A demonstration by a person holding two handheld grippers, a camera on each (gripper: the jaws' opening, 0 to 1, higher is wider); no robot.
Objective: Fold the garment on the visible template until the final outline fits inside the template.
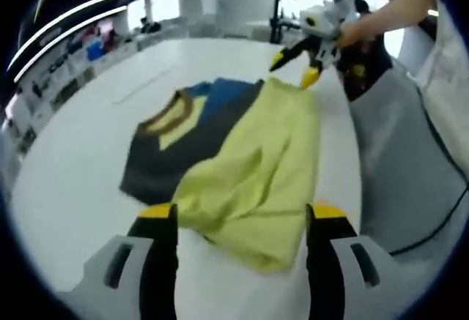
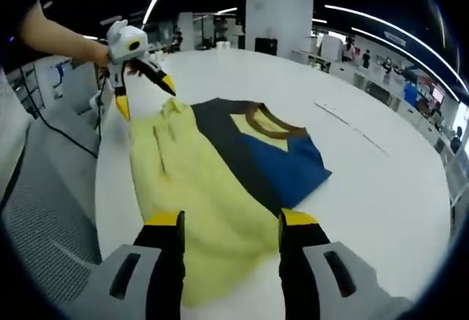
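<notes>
A sweater (image 1: 220, 151) lies on the white table (image 1: 88, 181), partly folded. Its yellow-green part (image 1: 256, 181) is laid over the dark grey and blue body with the brown collar (image 1: 176, 111). My left gripper (image 1: 242, 217) hovers open over the near yellow end, one jaw on either side of it. My right gripper (image 1: 293, 69), held by a hand, stands open at the far yellow corner. In the right gripper view the sweater (image 2: 220, 166) runs away from my open right gripper (image 2: 231, 221), and the left gripper (image 2: 145, 97) is open beside the far yellow edge.
A faint line (image 2: 352, 126) is marked on the table beyond the sweater. The table edge (image 1: 352, 137) runs close along the yellow side, with grey floor (image 1: 410, 159) and a black cable (image 1: 440, 151) past it. Shelves and desks stand far behind.
</notes>
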